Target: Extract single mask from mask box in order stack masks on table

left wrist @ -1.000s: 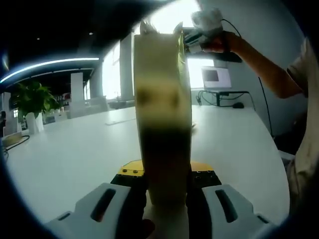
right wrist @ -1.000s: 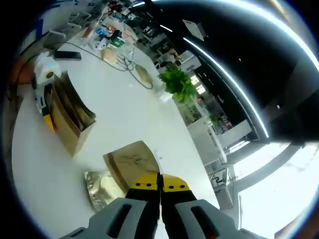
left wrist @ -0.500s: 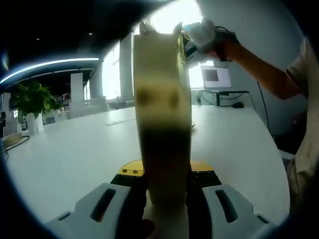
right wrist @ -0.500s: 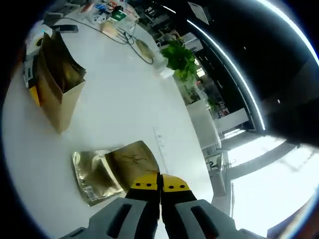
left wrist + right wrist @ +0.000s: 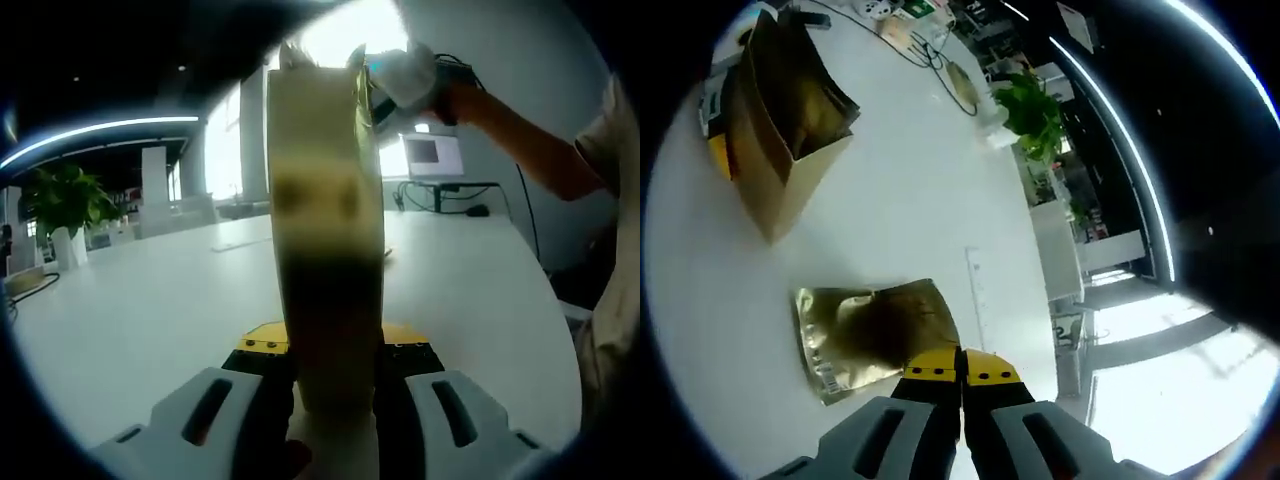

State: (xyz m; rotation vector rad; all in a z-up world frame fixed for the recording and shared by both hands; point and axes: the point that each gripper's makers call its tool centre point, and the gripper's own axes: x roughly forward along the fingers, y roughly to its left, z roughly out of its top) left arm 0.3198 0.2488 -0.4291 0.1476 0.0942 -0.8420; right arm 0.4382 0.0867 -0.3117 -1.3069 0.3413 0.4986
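The right gripper [image 5: 961,365], fingers pinched on a gold foil mask pouch [image 5: 872,332], has dropped toward the white worktop [image 5: 905,210], so stacking looks close. The left gripper [image 5: 330,360] clamps the upright tan open-topped mask box [image 5: 326,230] unchanged.

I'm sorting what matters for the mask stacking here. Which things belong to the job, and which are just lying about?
Job:
- mask box, open, held by the left hand-held gripper
- gold mask packet, in the right hand-held gripper
- table

Lying about:
- potted plant
- cables
- monitor
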